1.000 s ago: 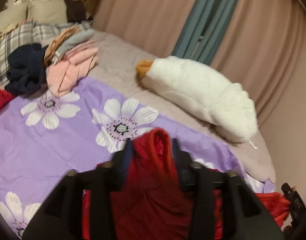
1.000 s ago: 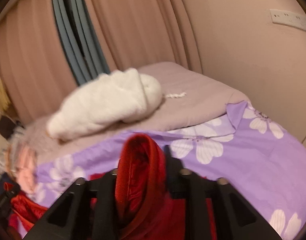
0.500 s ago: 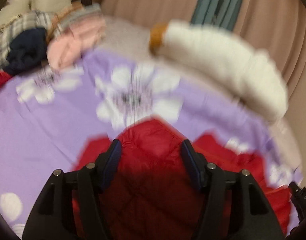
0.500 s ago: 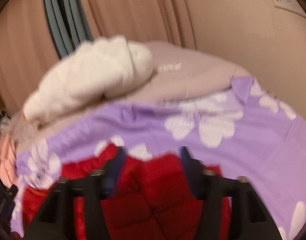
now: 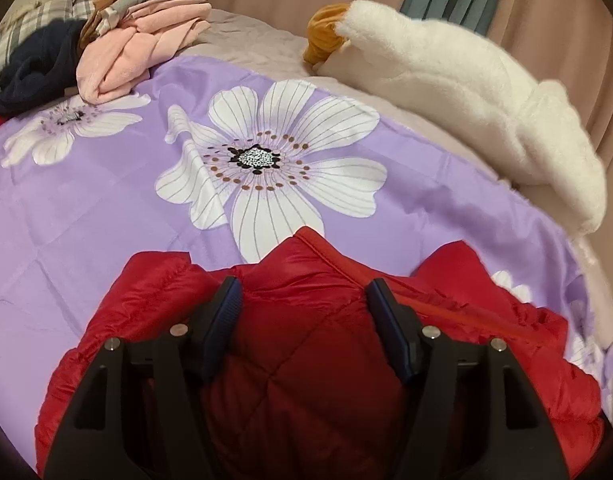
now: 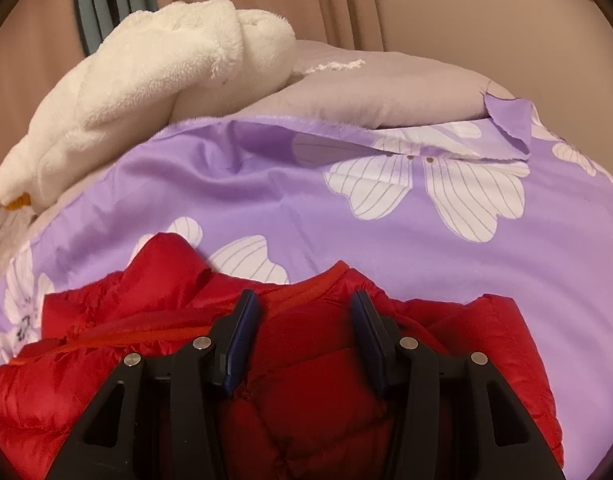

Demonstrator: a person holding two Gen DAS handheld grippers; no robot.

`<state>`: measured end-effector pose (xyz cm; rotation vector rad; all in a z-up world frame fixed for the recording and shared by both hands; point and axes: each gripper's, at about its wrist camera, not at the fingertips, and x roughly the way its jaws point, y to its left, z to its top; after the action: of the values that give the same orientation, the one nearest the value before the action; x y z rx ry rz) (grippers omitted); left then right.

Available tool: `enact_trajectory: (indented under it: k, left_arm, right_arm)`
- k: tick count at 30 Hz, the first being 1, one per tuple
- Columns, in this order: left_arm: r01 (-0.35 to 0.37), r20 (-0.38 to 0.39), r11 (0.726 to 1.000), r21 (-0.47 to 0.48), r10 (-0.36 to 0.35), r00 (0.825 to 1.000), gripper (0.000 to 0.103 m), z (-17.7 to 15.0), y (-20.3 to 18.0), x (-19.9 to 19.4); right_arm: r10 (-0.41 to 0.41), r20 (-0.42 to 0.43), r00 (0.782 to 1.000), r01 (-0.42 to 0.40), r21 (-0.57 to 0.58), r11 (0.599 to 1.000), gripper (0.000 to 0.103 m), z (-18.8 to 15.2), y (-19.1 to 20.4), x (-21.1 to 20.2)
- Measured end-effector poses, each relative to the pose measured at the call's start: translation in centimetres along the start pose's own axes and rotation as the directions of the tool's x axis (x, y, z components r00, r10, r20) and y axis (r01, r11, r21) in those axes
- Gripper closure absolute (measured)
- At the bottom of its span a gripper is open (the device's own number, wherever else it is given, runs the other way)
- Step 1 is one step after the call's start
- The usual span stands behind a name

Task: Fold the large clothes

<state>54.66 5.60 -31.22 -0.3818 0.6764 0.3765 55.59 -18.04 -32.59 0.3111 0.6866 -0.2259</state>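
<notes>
step: laying the folded edge of the red puffer jacket (image 5: pixel 306 360) down on the purple floral sheet (image 5: pixel 106 208) and letting go
jacket: flat-ish on the near part of the sheet in both wrist views, top edge bunched into peaks, one lump poking up on the side between the two grippers
left gripper (image 5: pixel 304 292): jaws have just been opening; jacket lies between them but the pads look clear of it, so nothing gripped
right gripper (image 6: pixel 304 306): jaws part open, closed a touch a moment back; jacket under and between them, no pinch visible
do it well: I'd open both fully before lifting, pull straight back so the pads don't snag the quilting
next: press down the raised peaks, square the edge
risk: slick puffy shell will likely spring back open
clear of work: white plush toy (image 5: pixel 466 92), clothes pile (image 5: pixel 138 44), both well apart from the jacket
</notes>
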Motion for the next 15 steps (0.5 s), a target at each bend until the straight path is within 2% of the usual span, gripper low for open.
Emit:
enact_trajectory:
  k: [1,2,3,4,5,7,8,9,11,13,15]
  left_arm:
    - [-0.041,-0.004,0.999,0.032,0.042,0.999,0.037,0.0,-0.6,-0.2]
    - [-0.108,0.002,0.987,0.117,0.109,0.994,0.037,0.2,-1.6,-1.0]
    - [-0.139,0.016,0.969,0.206,0.139,0.99,0.038,0.3,-2.5,-2.1]
    - [-0.125,0.024,0.96,0.251,0.123,0.992,0.038,0.4,-2.6,-3.3]
    - [-0.09,0.023,0.962,0.257,0.087,0.996,0.037,0.5,-2.3,-4.5]
    - [0.009,-0.015,0.985,0.17,-0.007,1.0,0.027,1.0,0.1,-7.4]
    - [0.043,-0.033,0.993,0.112,-0.039,0.999,0.019,1.2,1.3,-8.4]
    - [0.101,-0.048,0.995,0.019,-0.1,0.994,0.013,1.5,3.4,-10.0]
    - [0.184,-0.064,0.978,-0.093,-0.191,0.98,0.007,1.5,6.7,-12.0]
    - [0.239,-0.097,0.962,-0.134,-0.253,0.963,0.007,1.0,9.4,-13.5]
    - [0.26,-0.109,0.956,-0.138,-0.276,0.955,0.007,-0.3,11.6,-14.6]
  right_arm:
    - [-0.008,-0.006,1.0,0.008,-0.003,1.0,0.053,0.0,0.1,0.1]
    - [-0.034,-0.024,0.999,0.034,-0.017,0.999,0.053,0.2,0.4,0.0]
    - [-0.064,-0.042,0.997,0.062,-0.052,0.997,0.052,0.5,0.8,-0.4]
    - [-0.092,-0.055,0.994,0.085,-0.11,0.99,0.052,0.6,1.3,-1.5]
    - [-0.088,-0.052,0.995,0.081,-0.131,0.988,0.048,0.7,1.3,-2.6]
    - [-0.048,-0.009,0.999,0.046,-0.143,0.989,0.03,0.6,0.5,-5.6]
    - [-0.041,0.017,0.999,0.043,-0.14,0.989,0.024,0.6,-0.1,-7.2]
    - [-0.045,0.04,0.998,0.05,-0.126,0.991,0.016,0.6,-1.0,-8.6]
    - [-0.039,0.047,0.998,0.042,-0.067,0.997,0.012,0.3,-3.5,-11.4]
    - [0.023,0.025,0.999,-0.022,-0.026,0.999,0.011,-0.2,-5.9,-13.2]
    - [0.031,0.005,1.0,-0.031,0.017,0.999,0.01,-1.1,-8.0,-14.1]
